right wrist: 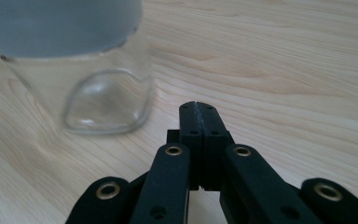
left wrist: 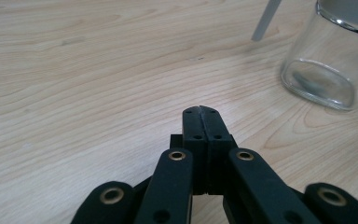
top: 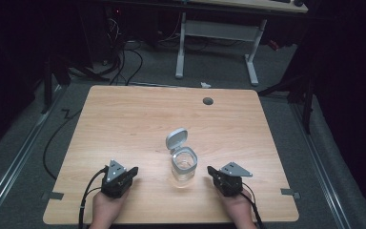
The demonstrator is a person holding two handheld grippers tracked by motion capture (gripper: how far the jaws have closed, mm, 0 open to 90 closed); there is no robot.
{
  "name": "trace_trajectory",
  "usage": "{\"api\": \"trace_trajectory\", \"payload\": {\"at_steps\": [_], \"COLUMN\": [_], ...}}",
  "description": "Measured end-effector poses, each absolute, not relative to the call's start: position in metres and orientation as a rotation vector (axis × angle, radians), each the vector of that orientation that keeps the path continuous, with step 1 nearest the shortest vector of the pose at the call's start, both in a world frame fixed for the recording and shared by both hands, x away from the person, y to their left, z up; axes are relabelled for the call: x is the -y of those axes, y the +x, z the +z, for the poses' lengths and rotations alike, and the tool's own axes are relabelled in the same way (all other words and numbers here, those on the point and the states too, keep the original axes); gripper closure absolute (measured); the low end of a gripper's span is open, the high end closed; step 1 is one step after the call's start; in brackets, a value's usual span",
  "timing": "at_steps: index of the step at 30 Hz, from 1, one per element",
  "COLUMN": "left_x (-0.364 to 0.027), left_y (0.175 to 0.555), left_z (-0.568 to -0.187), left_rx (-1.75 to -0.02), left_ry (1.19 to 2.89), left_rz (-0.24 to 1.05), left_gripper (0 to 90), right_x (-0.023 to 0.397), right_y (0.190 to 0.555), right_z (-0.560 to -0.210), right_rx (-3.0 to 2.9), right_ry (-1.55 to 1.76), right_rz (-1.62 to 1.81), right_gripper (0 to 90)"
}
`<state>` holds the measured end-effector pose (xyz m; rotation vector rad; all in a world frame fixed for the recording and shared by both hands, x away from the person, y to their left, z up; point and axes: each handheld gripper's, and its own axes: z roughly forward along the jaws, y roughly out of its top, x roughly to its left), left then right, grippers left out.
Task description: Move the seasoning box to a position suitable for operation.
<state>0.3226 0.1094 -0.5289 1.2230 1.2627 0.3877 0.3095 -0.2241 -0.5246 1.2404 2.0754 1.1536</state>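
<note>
A: Tongs first, L to R. Your left gripper (top: 129, 172) sits near the front edge of the table (top: 124, 119), jaws pressed together on nothing. The jar (top: 184, 167) stands upright between your two hands, near the front, w/ its grey hinged lid (top: 176, 140) flipped up and open behind it. Your right gripper (top: 212, 171) is just beside the jar, jaws also pressed tight, empty.

B: So what can bite you here?

A: Glass is slick and light, I'd guess. If you come in w/ jaws still closed, you'll likely shove the jar instead of gripping it; it could slide or tip. Open them before you approach.

B: And the lid?

A: It's standing up on its hinge. Push it from one side only and the jar may twist away. Steady the glass w/ one gripper, work the lid w/ the other.
</note>
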Motion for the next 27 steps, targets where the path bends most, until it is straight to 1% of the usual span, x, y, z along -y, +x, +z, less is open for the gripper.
{"api": "trace_trajectory", "payload": {"at_steps": [4,8,27], "left_x": [-0.11,-0.106,-0.097], "left_y": [0.323,0.321,0.316], "left_z": [-0.532,-0.532,-0.529], "left_rx": [-1.264,-1.244,-1.224], "left_ry": [1.215,1.224,1.231], "left_rz": [0.39,0.374,0.346], "left_gripper": [90.0,89.6,89.2], "right_x": [0.209,0.203,0.173], "right_y": [0.317,0.322,0.303], "right_z": [-0.526,-0.524,-0.525], "right_rx": [-2.085,-2.095,-2.171], "right_ry": [1.224,1.215,1.118], "right_rz": [1.148,1.147,1.18], "right_gripper": [90.0,90.0,89.9]}}
